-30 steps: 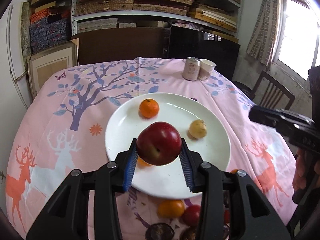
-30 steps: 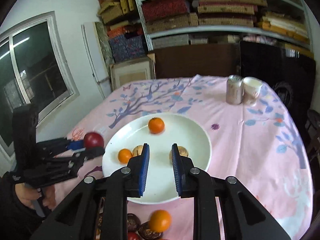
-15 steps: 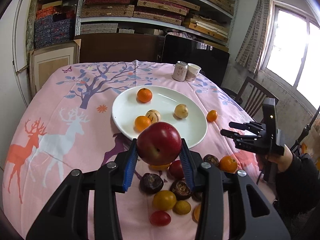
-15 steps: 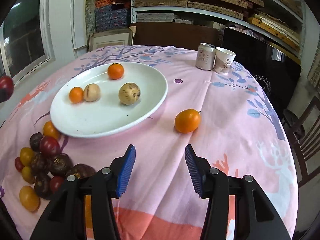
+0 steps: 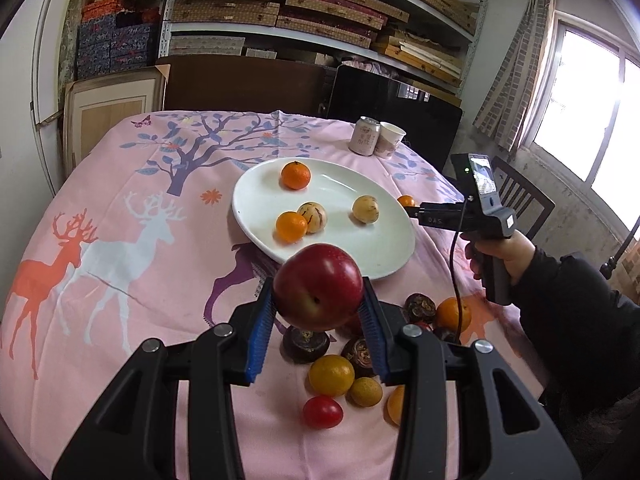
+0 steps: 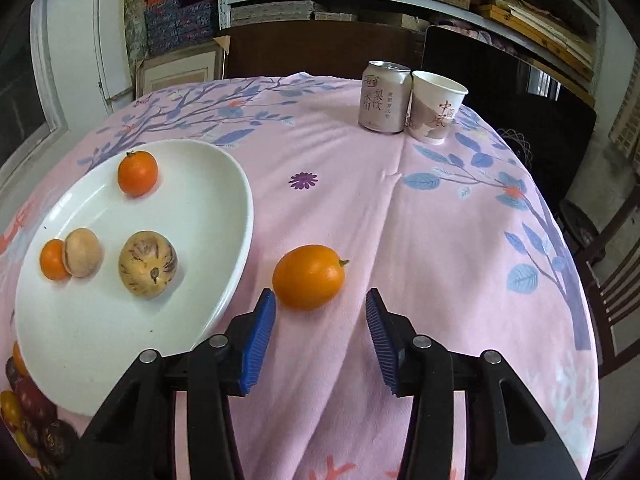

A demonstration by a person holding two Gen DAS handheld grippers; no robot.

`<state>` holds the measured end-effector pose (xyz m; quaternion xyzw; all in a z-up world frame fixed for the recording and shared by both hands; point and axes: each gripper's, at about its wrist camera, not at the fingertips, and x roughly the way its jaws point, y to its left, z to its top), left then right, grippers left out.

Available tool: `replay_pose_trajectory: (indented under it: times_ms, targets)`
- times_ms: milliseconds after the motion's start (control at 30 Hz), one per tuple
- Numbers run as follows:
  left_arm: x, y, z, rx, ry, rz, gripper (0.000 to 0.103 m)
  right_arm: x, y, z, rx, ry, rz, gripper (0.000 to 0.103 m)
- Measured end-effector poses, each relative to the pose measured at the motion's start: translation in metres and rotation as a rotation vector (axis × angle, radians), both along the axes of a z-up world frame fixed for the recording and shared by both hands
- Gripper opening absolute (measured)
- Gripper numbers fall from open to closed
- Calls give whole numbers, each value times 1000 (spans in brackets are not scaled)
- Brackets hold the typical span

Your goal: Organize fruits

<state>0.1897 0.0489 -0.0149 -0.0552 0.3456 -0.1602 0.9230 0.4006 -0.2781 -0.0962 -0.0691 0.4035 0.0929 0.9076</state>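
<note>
My left gripper (image 5: 316, 294) is shut on a red apple (image 5: 318, 284) and holds it in the air near the front rim of the white plate (image 5: 360, 256). On the plate lie two small oranges and two pale yellow-brown fruits. My right gripper (image 6: 320, 304) points down at a loose orange fruit (image 6: 308, 276) on the cloth just right of the plate (image 6: 180, 208). Its jaws are closing. The orange lies just ahead of the fingertips and the pads do not touch it. The left wrist view shows that gripper (image 5: 416, 212) in a hand beside the plate.
A heap of loose fruits (image 5: 340, 360), dark, yellow, orange and red, lies on the pink tablecloth below the apple. A drink can (image 6: 385, 98) and a paper cup (image 6: 436, 108) stand at the far right. A wooden chair (image 5: 520, 196) stands beyond the table's right edge.
My left gripper drew back from over the plate with the apple still in it. My right gripper swung right and sank toward the loose orange, with its jaws now wider than a second ago.
</note>
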Motion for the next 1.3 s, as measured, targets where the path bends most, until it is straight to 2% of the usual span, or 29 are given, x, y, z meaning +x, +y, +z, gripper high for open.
replay_pose_trajectory:
  times_ms: [233, 433, 467, 500, 567, 633, 667, 733, 800, 967, 1133, 1200, 1300]
  targets:
    - [4, 5, -6, -2, 18, 13, 40, 20, 13, 1, -75, -36, 61, 44]
    - [6, 6, -9, -4, 25, 17, 40, 31, 11, 1, -92, -25, 81, 39]
    - [6, 5, -9, -3, 24, 17, 40, 32, 11, 2, -98, -24, 82, 41]
    - [6, 6, -8, -4, 24, 18, 40, 32, 12, 1, -103, -23, 79, 52]
    - [6, 5, -9, -5, 23, 20, 40, 34, 13, 1, -112, -35, 76, 56]
    - [6, 6, -9, -5, 21, 22, 40, 41, 8, -1, -63, -7, 67, 56]
    - [5, 7, -9, -6, 22, 24, 40, 44, 5, -2, -24, 19, 62, 45]
    - [4, 9, -10, -8, 24, 28, 40, 45, 2, -5, 11, 52, 49, 45]
    - [3, 10, -9, -8, 21, 31, 40, 38, 3, -4, -9, 41, 53, 45]
    - [1, 12, -8, -15, 17, 31, 40, 11, -10, -2, 24, 2, 44, 47]
    - [-3, 7, -8, -16, 19, 19, 40, 3, -19, -12, 15, 26, 31, 48]
    - [-5, 6, -6, -15, 15, 20, 40, 5, -20, -12, 23, 38, 20, 43]
    - [-6, 7, -5, -13, 17, 25, 40, 5, -17, -12, 8, 55, 15, 44]
